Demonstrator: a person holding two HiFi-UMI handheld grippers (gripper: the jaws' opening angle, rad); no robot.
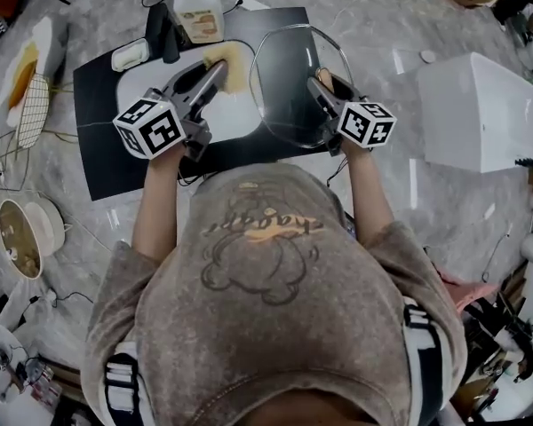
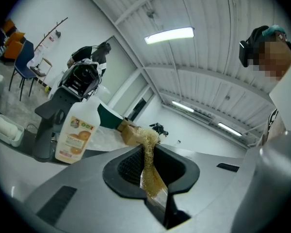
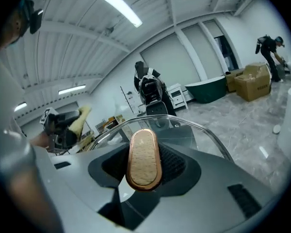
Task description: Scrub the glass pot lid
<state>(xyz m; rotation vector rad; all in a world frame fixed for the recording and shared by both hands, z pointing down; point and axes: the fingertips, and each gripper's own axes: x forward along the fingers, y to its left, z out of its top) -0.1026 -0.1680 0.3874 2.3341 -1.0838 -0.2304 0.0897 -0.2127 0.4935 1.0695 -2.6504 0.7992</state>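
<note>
In the head view my right gripper point(image 1: 322, 82) holds the glass pot lid point(image 1: 284, 87) tilted up above the black mat point(image 1: 102, 149). In the right gripper view the jaws are shut on the lid's oval wooden knob point(image 3: 143, 158), and the lid's metal rim point(image 3: 203, 129) arcs beyond it. My left gripper point(image 1: 218, 69) is shut on a yellowish fibrous scrubber point(image 1: 233, 60), just left of the lid. The scrubber point(image 2: 148, 154) shows as a strand pinched between the jaws in the left gripper view. I cannot tell whether it touches the glass.
A dish-soap bottle point(image 1: 198, 11) and a black stand point(image 1: 164, 29) sit at the mat's far edge, beside a white tray point(image 1: 151, 91). A white box point(image 1: 480, 109) lies to the right. A bowl point(image 1: 22, 233) and plates point(image 1: 27, 69) are on the left.
</note>
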